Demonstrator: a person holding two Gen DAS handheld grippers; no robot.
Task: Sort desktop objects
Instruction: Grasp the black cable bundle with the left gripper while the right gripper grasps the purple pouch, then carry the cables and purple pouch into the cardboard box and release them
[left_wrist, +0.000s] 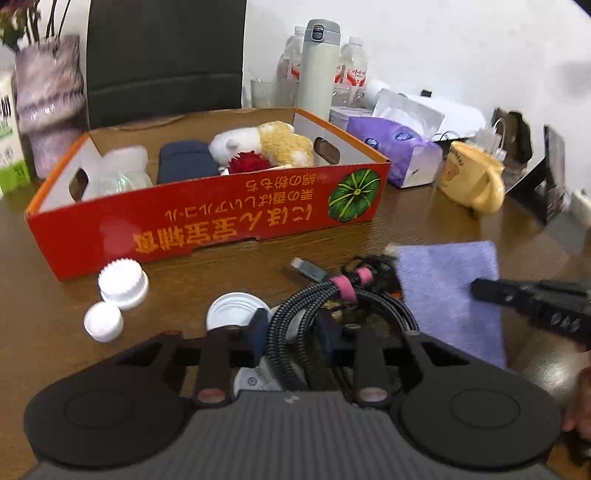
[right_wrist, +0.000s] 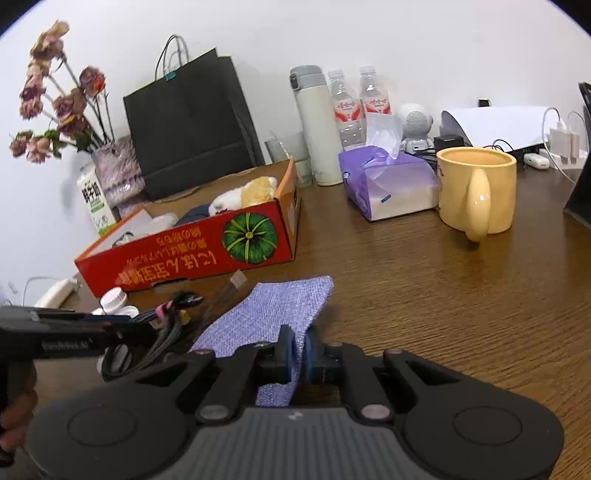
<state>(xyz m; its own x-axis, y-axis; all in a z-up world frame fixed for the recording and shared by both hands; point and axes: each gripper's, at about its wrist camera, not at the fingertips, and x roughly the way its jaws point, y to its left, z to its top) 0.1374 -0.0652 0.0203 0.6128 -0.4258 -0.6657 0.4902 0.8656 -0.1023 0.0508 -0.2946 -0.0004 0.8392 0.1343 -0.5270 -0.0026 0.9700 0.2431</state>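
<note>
A coiled black braided cable (left_wrist: 332, 295) with a pink strap lies on the wooden table in front of the red cardboard box (left_wrist: 207, 221). My left gripper (left_wrist: 293, 334) is shut on its loops. To the right lies a purple cloth (right_wrist: 273, 310). My right gripper (right_wrist: 298, 354) pinches its near edge between both pads. In the left wrist view the right gripper (left_wrist: 476, 288) reaches over the purple cloth (left_wrist: 450, 288) from the right. The box holds a plush toy (left_wrist: 266, 142), a folded navy cloth (left_wrist: 186, 166) and a clear plastic bottle (left_wrist: 118, 177).
Two white caps (left_wrist: 123, 282) (left_wrist: 103, 321) and a white lid (left_wrist: 232, 310) lie left of the cable. A yellow mug (right_wrist: 476, 188), purple tissue pack (right_wrist: 388, 184), thermos (right_wrist: 314, 125), water bottles, a black paper bag (right_wrist: 188, 122) and a vase of dried flowers (right_wrist: 118, 170) stand behind.
</note>
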